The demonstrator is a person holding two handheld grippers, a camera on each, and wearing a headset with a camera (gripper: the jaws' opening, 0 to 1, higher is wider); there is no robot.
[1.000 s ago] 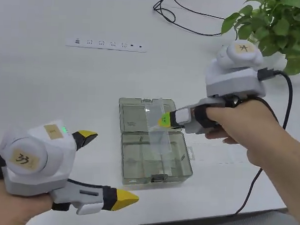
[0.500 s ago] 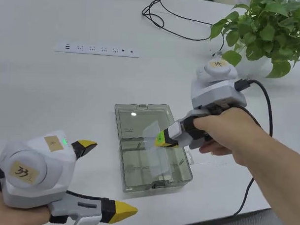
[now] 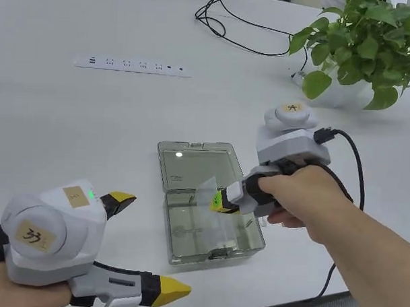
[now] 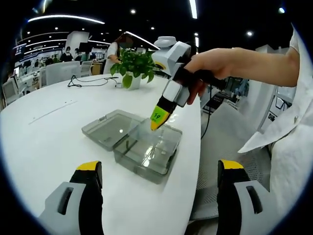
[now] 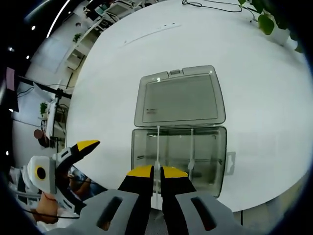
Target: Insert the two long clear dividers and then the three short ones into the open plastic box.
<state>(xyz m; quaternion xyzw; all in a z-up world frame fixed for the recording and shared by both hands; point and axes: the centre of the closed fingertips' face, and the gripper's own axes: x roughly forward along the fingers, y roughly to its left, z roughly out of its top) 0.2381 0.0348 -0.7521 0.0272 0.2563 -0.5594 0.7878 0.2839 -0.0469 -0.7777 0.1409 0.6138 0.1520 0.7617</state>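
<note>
Near the front left corner of the white worktop [image 3: 71, 128], left gripper [image 3: 153, 244] hovers just above the surface, jaws spread wide, nothing between them. Toward the far left edge lies a white power strip [image 3: 132, 65]. Middle of the worktop, close to the front edge: open smoky plastic box [image 3: 208, 253], its lid [image 3: 191, 168] lying flat behind the base on the far side. Right gripper [image 3: 217, 202] is over the base, tips pressed together, pinching a clear divider [image 3: 214, 224] that hangs tilted down into the box; cannot tell if its lower edge is seated. In the right gripper view that divider shows edge-on, running front to back, and a second thin strip [image 5: 191, 147] stands parallel to it in the base. A black cable [image 3: 249, 40] loops at the far edge, and a potted plant [image 3: 371, 38] is in the far right corner. Room in the left gripper view: open office, dark ceiling with lights [image 4: 193, 7], desks [image 4: 58, 71] far back.
</note>
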